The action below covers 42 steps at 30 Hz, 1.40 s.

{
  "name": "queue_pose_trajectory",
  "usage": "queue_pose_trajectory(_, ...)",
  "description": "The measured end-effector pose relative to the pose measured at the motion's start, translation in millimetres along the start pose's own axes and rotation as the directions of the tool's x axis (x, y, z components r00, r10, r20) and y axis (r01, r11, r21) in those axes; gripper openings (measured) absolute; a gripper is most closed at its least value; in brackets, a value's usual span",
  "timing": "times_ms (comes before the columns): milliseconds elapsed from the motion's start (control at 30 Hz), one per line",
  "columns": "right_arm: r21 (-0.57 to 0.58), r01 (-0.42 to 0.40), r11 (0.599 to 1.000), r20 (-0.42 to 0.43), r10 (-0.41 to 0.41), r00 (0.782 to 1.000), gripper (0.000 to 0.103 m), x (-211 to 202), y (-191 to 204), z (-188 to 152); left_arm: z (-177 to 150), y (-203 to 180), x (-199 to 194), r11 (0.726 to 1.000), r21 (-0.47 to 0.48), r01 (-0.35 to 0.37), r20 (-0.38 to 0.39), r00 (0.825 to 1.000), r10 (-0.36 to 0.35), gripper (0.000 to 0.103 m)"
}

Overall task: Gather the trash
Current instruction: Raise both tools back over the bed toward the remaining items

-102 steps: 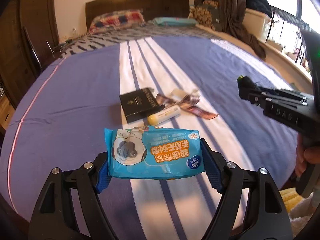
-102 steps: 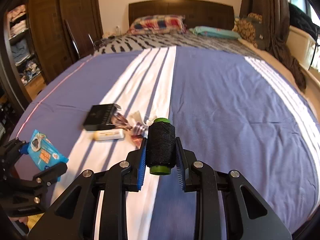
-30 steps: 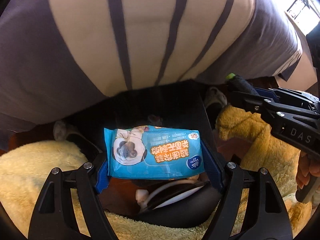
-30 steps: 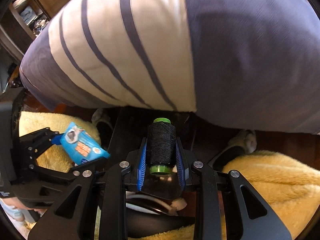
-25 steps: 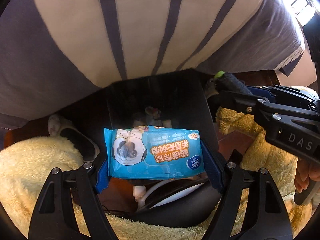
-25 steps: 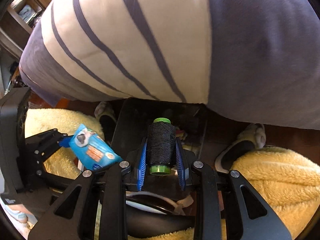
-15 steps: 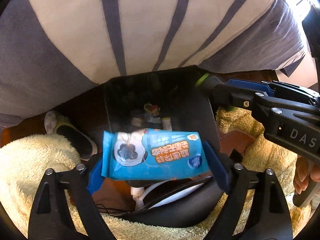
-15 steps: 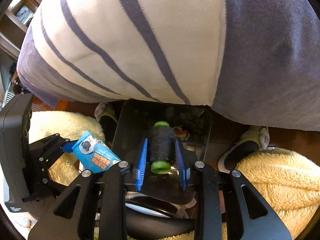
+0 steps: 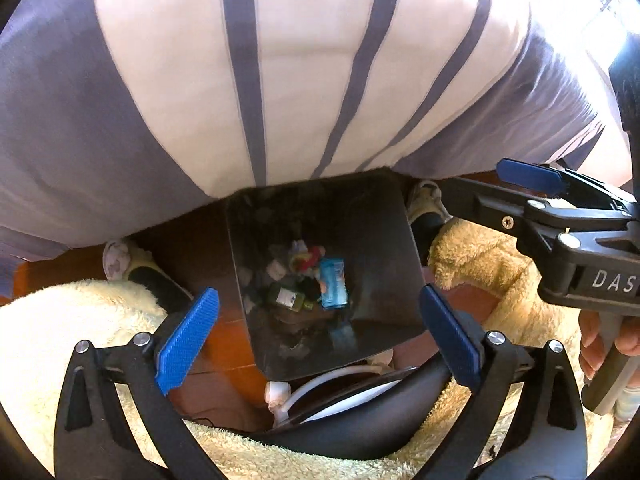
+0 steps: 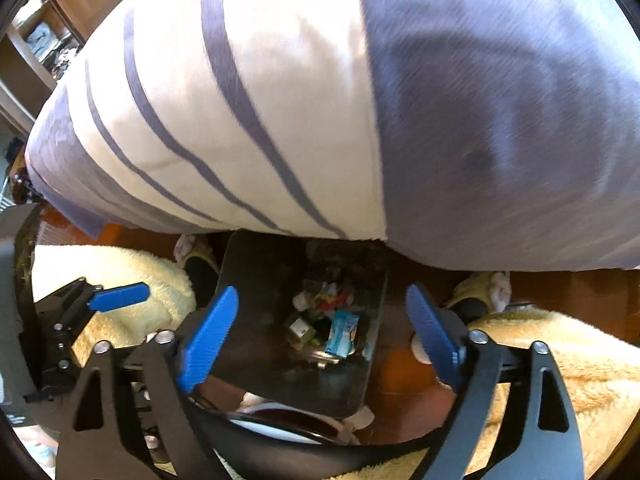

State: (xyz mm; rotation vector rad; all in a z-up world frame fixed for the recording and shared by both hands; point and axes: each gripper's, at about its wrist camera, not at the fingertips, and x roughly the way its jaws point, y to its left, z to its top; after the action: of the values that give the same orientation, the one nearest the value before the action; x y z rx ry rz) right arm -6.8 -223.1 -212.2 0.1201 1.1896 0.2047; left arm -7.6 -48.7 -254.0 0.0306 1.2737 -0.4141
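Note:
A dark square trash bin [image 9: 392, 240] [image 10: 244, 272] stands on the floor at the foot of the bed. The blue wet-wipe pack [image 9: 333, 283] [image 10: 342, 332] lies inside it among other litter, beside a small green bottle [image 9: 287, 297] [image 10: 301, 330]. The black thread spool is not clearly told apart in the dark pile. My left gripper [image 9: 318, 334] is open and empty above the bin. My right gripper [image 10: 320, 334] is open and empty above the bin; it also shows at the right of the left wrist view [image 9: 524, 178].
The bed's striped purple and white cover [image 9: 280, 80] [image 10: 360, 100] overhangs the bin's far side. Yellow fluffy fabric [image 9: 60, 320] [image 10: 560, 360] lies on both sides. Slippers [image 9: 132, 268] [image 10: 480, 292] sit on the wooden floor. A dark rounded object with a white cable [image 9: 360, 412] lies below the grippers.
Both grippers opened over the bin. The wipe pack dropped from the left gripper and the thread spool from the right; the pack now lies in the bin.

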Motion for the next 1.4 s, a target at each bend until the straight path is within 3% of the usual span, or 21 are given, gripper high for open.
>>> queue_pose_trajectory(367,0.002,0.028,1.0,0.093,-0.028,0.995,0.096,-45.9,-2.0,6.5,9.2,-7.0,-58.0,0.999,0.027,-0.039,0.155,0.987,0.034,0.095)
queue_pose_trajectory(833,-0.017,0.069,0.997,0.295,-0.061,0.954,0.099,-122.4,-5.1,55.5,57.8,3.8,-145.4,0.99,0.03,-0.135,0.366,0.924,0.115,0.095)
queue_pose_trajectory(1100,-0.04,0.086,0.996,0.352,-0.066,0.934,0.099,-140.3,1.2,85.0,89.9,16.0,-178.9,0.987,-0.004,-0.163,0.436,0.888,0.148,0.095)
queue_pose_trajectory(1400,-0.086,0.095,0.992,0.384,-0.056,0.922,0.099,-146.7,16.5,125.9,120.0,30.0,-192.7,0.981,-0.023,-0.19,0.46,0.869,0.179,0.095)
